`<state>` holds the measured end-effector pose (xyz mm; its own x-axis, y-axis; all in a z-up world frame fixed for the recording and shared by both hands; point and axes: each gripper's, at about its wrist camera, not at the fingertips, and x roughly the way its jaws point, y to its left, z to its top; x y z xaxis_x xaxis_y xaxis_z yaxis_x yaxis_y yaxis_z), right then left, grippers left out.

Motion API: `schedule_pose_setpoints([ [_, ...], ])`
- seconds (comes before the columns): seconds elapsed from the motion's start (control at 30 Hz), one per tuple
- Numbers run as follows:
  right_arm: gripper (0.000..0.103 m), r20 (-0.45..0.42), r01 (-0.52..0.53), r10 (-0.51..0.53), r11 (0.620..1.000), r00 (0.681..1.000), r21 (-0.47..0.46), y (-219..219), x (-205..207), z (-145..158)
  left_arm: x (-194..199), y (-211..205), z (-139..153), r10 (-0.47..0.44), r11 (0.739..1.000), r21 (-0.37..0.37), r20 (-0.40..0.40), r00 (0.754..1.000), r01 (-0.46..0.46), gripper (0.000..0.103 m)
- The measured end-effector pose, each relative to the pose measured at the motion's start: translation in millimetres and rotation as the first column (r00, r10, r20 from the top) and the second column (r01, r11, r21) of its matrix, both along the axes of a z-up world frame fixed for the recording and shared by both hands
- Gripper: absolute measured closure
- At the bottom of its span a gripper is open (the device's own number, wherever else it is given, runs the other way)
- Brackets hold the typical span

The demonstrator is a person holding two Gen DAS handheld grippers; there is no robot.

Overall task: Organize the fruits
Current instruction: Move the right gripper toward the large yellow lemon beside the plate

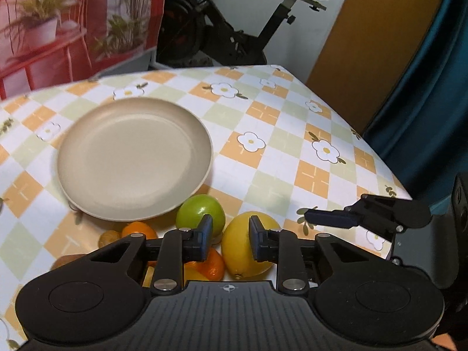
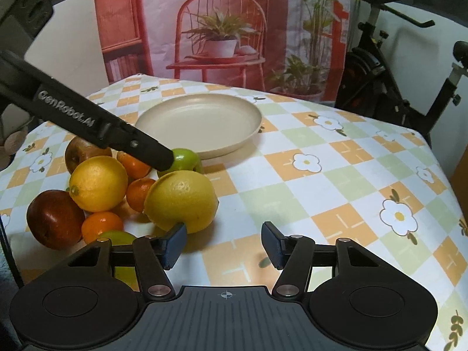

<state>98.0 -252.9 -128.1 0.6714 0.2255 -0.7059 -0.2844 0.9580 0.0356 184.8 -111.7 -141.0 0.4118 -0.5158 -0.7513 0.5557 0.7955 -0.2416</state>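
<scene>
A heap of fruit lies on the checked tablecloth in front of a beige plate (image 2: 201,122) with nothing on it. In the heap are two lemons (image 2: 181,201), a red apple (image 2: 54,219), several oranges (image 2: 101,225) and a green apple (image 2: 187,158). My left gripper (image 1: 231,241) hovers over the green apple (image 1: 196,212) and a lemon (image 1: 239,251), its jaws drawn to a narrow gap with nothing clamped. The right gripper (image 2: 223,244) stands open just right of the near lemon, bare cloth between its pads. One of its fingers (image 1: 330,218) shows in the left wrist view.
The plate (image 1: 134,158) sits just behind the fruit heap. The table ends at the right edge (image 1: 380,158), with a blue curtain (image 1: 424,102) beyond. An exercise bike (image 1: 234,41) and a printed backdrop (image 2: 222,29) stand behind the table.
</scene>
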Motion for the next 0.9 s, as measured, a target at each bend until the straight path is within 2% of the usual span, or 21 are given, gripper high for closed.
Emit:
schedule_pose_setpoints([
  [0.3, 0.049, -0.014, -0.074, 0.074, 0.997, 0.997, 0.001, 3, 6, -6, 10, -17, -7, -0.033, 0.999, -0.044, -0.068, 0.997, 0.03, 0.075],
  [0.43, 0.049, -0.014, -0.098, 0.098, 0.995, 0.995, 0.006, 4, 10, -7, 10, -28, -4, -0.06, 0.998, -0.019, -0.037, 0.998, 0.059, 0.074],
  [0.57, 0.049, -0.015, -0.099, 0.099, 0.994, 0.995, 0.041, 4, 13, -10, 14, -32, -4, -0.072, 0.997, -0.04, -0.049, 0.996, 0.07, 0.075],
  [0.67, 0.055, -0.013, -0.102, 0.103, 0.992, 0.995, 0.076, 4, 14, -13, 14, -37, -4, -0.089, 0.996, -0.037, -0.043, 0.995, 0.087, 0.074],
  [0.9, 0.056, -0.009, -0.065, 0.067, 0.988, 0.998, 0.144, -3, 12, -16, 24, -24, -6, -0.049, 0.997, -0.067, -0.094, 0.994, 0.043, 0.073],
])
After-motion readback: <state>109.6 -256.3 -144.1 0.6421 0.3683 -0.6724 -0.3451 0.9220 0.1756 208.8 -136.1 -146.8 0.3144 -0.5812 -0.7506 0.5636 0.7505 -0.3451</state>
